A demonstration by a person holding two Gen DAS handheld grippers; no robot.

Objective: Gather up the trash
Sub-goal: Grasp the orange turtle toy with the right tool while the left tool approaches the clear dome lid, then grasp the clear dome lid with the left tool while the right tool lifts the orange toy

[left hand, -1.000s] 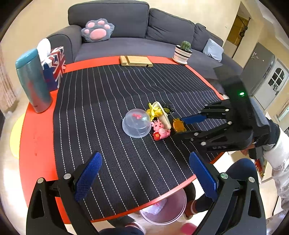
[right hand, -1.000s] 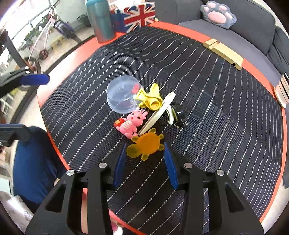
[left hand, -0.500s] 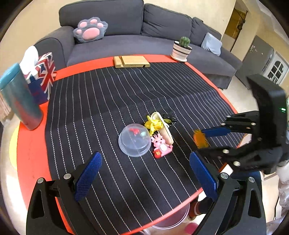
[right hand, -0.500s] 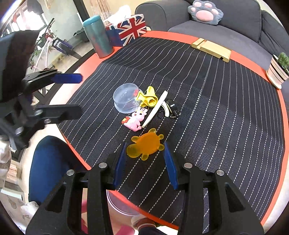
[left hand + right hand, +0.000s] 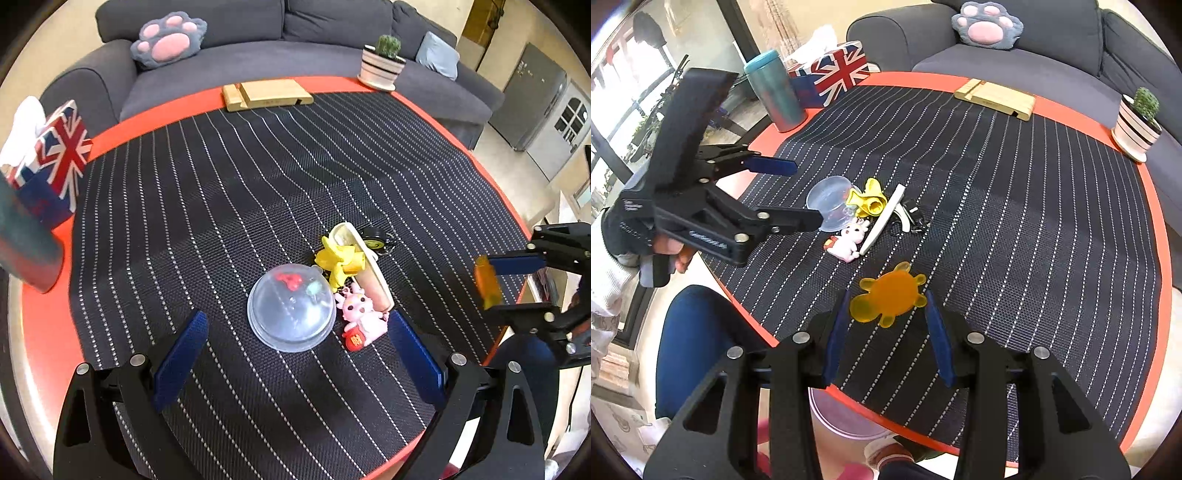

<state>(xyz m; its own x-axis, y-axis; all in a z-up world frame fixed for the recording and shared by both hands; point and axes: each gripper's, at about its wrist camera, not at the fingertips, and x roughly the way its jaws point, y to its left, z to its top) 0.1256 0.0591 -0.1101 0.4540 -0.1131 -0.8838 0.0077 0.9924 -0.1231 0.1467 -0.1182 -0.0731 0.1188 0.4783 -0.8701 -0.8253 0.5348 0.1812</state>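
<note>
The right gripper is clamped on a flat orange turtle-shaped piece, which is held clear above the near edge of the counter. Directly below it, under that near edge, part of a translucent bin is seen, so the drop is judged to lie downward and slightly toward the person. The left gripper is held with its pads wide apart and nothing between them; it is the nearer one to the remaining pile. Just beyond its fingertips a clear dome lid lies, with a pink toy touching its right side. Farther on, a yellow toy and a cream stick are bunched, the stick's long axis running from near to far edge.
</note>
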